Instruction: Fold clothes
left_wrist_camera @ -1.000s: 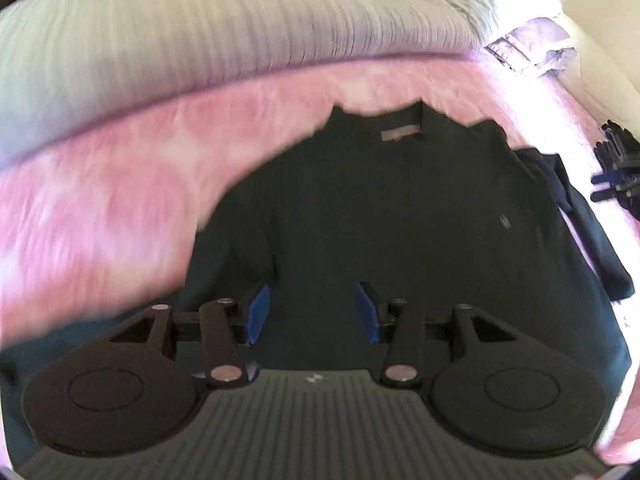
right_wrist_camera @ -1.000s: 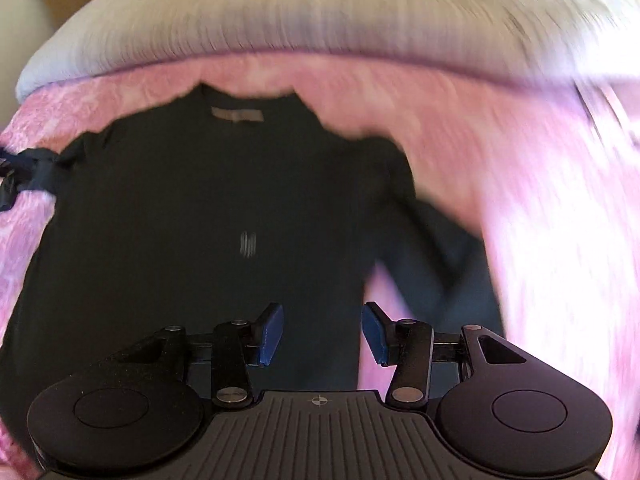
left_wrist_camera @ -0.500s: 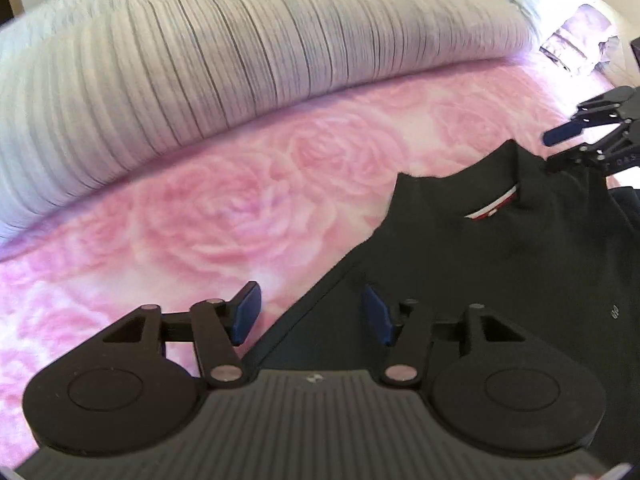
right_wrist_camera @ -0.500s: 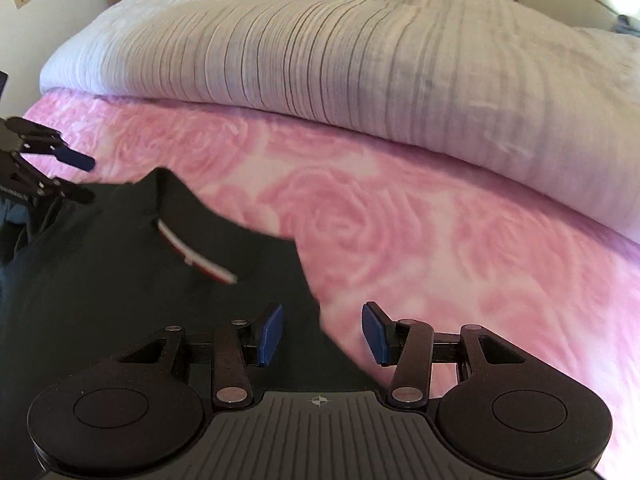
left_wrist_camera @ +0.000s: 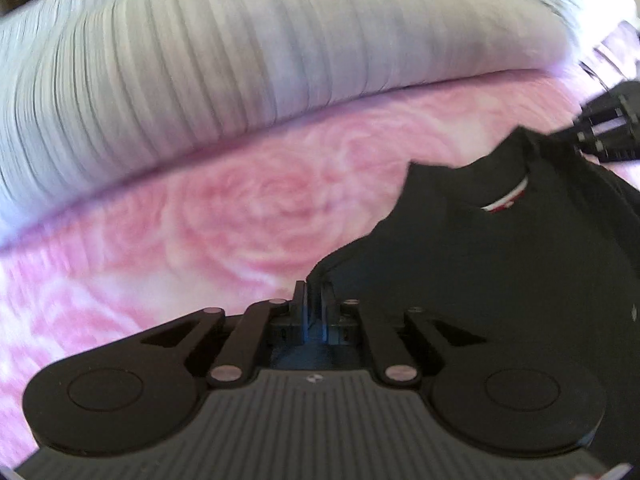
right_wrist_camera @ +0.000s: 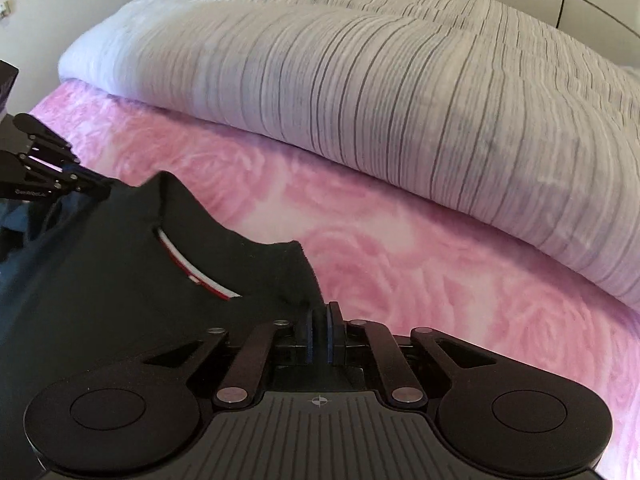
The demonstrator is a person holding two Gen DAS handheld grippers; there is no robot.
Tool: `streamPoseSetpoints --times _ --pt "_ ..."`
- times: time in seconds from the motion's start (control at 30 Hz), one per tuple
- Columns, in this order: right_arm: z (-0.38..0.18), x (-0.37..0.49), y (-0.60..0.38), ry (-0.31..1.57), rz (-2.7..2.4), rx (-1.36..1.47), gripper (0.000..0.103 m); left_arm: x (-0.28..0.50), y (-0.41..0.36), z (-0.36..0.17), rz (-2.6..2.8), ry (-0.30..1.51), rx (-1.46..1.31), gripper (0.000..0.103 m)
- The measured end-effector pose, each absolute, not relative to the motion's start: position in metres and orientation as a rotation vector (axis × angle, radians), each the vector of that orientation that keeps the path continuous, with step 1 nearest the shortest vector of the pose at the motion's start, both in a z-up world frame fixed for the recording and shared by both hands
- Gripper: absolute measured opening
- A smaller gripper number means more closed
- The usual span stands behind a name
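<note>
Both tongs, left and right, have just clenched on the black sweater's shoulders, its collar at one o'clock of the left tongs, on the pink rose bedspread.

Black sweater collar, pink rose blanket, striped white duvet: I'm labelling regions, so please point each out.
Black sweater collar (right_wrist_camera: 188,256), right wrist view, red-and-white inner band.
Pink rose blanket (right_wrist_camera: 400,276), right wrist view, bare rose print.
Striped white duvet (left_wrist_camera: 200,68), left wrist view, ribbed top.

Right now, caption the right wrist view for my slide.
Right gripper shut on the dark shirt shoulder, on the pink rose blanket.
</note>
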State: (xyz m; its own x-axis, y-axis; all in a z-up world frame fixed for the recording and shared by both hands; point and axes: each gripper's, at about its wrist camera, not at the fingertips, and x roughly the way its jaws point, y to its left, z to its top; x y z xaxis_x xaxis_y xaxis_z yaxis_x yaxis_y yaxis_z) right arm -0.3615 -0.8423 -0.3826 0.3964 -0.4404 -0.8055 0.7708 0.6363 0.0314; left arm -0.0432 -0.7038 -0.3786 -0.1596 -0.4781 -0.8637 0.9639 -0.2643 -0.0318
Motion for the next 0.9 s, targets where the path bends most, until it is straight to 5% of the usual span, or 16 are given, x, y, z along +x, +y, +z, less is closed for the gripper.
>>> streamPoseSetpoints --times 0.07,0.17,0.6,0.9 --pt "-0.388 -0.362 -0.836 0.856 -0.833 0.441 0.030 -0.043 -0.701 -0.376 -1.656 0.741 0.913 0.014" --pt "-0.370 -0.389 -0.809 0.714 -0.924 0.462 0.047 -0.038 -0.694 -0.364 -1.640 0.713 0.881 0.025" --pt "-0.334 -0.621 -0.568 0.674 -1.355 0.990 0.054 -0.094 -0.598 -0.309 -1.749 0.736 0.844 0.030" --pt "-0.340 -0.564 -0.451 0.874 -1.365 0.862 0.059 -0.213 -0.517 -0.313 -1.908 0.823 0.972 0.030"
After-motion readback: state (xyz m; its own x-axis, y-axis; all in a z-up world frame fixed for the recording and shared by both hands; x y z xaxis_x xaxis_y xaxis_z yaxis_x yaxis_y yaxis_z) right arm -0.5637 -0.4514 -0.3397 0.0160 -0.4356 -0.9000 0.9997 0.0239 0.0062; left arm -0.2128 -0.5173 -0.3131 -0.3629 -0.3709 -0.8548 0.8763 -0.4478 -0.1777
